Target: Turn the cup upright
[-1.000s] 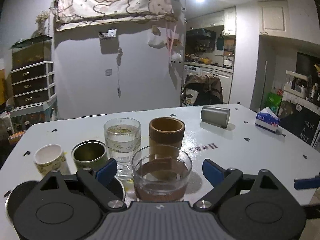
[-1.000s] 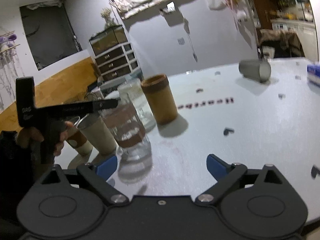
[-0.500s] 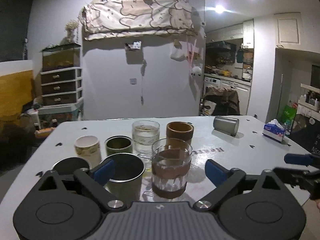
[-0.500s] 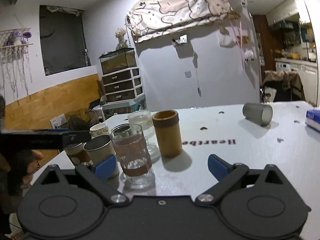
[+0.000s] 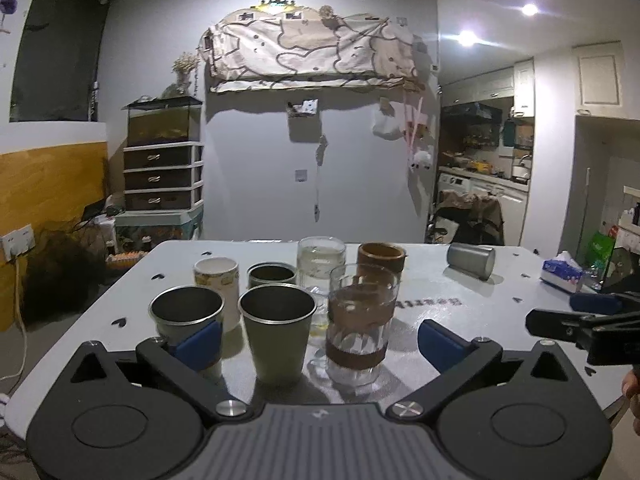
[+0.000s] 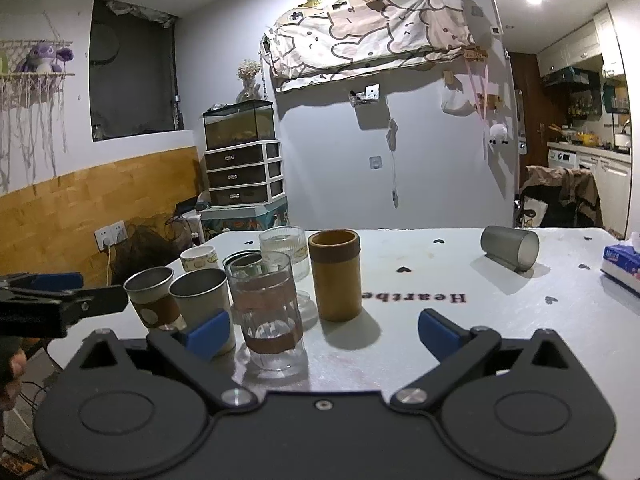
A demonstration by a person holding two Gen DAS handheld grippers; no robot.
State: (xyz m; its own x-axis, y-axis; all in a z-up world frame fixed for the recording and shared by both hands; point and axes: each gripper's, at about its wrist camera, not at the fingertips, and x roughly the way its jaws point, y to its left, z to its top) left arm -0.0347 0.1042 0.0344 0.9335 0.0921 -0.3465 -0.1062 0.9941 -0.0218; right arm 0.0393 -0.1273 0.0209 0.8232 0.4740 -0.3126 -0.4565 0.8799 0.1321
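A grey frosted cup lies on its side at the far right of the white table; it also shows in the right wrist view. My left gripper is open and empty at the near edge, behind a cluster of upright cups. My right gripper is open and empty at the near edge, well short of the lying cup. The right gripper shows from the side in the left wrist view, the left gripper in the right wrist view.
Several upright cups stand at the left: two steel cups, a glass with a brown sleeve, a ribbed glass, a bamboo cup, a white paper cup. A tissue box sits at the right edge.
Both grippers have pulled back and risen from the cup cluster, so more of the table and room shows. Both stay open. The grey cup has not moved.
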